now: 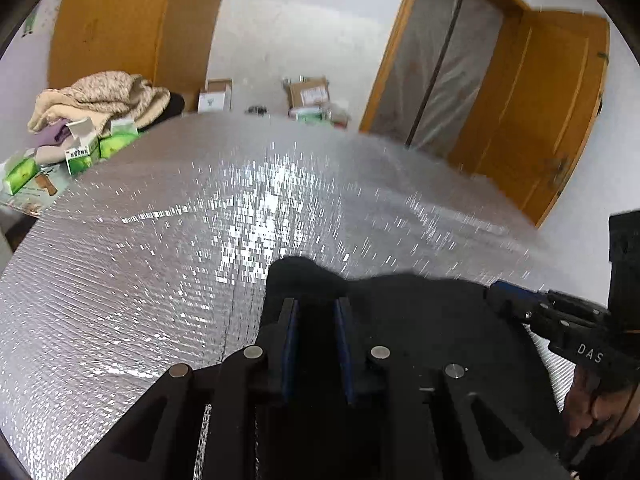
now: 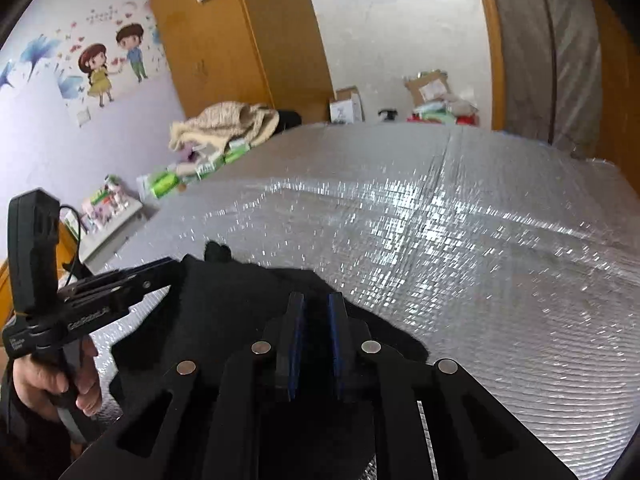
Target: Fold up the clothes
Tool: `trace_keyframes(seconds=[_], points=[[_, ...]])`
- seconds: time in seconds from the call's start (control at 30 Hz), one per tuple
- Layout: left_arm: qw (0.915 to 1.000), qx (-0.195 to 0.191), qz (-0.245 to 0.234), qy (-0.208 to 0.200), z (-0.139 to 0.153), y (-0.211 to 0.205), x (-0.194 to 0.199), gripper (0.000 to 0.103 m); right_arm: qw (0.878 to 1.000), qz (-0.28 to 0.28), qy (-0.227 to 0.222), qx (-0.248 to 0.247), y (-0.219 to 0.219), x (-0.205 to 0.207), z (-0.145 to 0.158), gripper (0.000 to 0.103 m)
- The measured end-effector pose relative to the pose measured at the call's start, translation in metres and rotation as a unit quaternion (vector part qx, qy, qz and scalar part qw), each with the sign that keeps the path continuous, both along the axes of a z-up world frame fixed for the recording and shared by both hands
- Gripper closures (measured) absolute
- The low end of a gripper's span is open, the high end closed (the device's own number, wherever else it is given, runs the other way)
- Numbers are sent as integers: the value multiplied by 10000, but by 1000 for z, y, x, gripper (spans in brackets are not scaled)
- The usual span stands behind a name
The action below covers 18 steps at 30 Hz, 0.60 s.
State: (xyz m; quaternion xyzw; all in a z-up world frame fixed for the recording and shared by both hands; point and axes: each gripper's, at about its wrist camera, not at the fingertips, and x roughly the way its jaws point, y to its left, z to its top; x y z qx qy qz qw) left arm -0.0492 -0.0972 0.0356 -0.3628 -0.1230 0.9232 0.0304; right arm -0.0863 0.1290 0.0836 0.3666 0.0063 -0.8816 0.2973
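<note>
1. Left gripper (image 1: 316,308) reaches over the left end of a black garment (image 1: 420,320); dark cloth fills the space between its blue-padded fingers (image 1: 289,344), but whether the pads actually press on it cannot be told.
2. Right gripper (image 2: 316,306) sits over the right end of the same black garment (image 2: 224,304), its blue pads (image 2: 335,344) close together with dark cloth between them; here too a real clamp cannot be told.
3. In the left wrist view the right gripper (image 1: 500,290) shows from the side, its tip at the garment's right edge, with a person's hand (image 1: 588,400) on its handle.
4. In the right wrist view the left gripper (image 2: 168,266) comes in at the garment's left edge, a hand (image 2: 60,384) wrapped around its handle.
5. Black garment lies bunched on a shiny silver quilted surface (image 1: 160,260), at its near edge, with a small tip of cloth (image 2: 218,250) sticking up at the garment's far side.
6. Beyond the garment, at the far left corner of the surface, lies a beige knitted blanket (image 1: 96,98) with green and white boxes (image 1: 84,156) just beside it.
7. Farther from the garment, cardboard boxes (image 1: 308,94) stand against the white wall, near a wooden door (image 1: 540,120).
</note>
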Motion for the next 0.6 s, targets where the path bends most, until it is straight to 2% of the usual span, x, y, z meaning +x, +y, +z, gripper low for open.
trace_keyframes(seconds=[0.07,0.13,0.27,0.4,0.57,0.6], points=[[10000,-56,-3,24,-1,1,1,84,9999,-37,-114,13,-2,-6,-13,90],[9999,-100,-9,-12,-4,2,-1,84,10000,-71,-19,1,-3,-4,-16,90],[9998,-188,-5,-46,-8,2,-4,83,9993,-46,142,342,-14,-2,-18,90],[9995,-326,2,-43,-10,5,-4,83,9997,-26,63,252,-12,-8,-22,90],[9999,-113,-19,8,-10,-1,-3,83,9999,-51,122,83,-4,-3,-15,90],[10000,-69,-18,21,-9,-3,-3,83,9994,-85,312,147,-4,7,-11,95]])
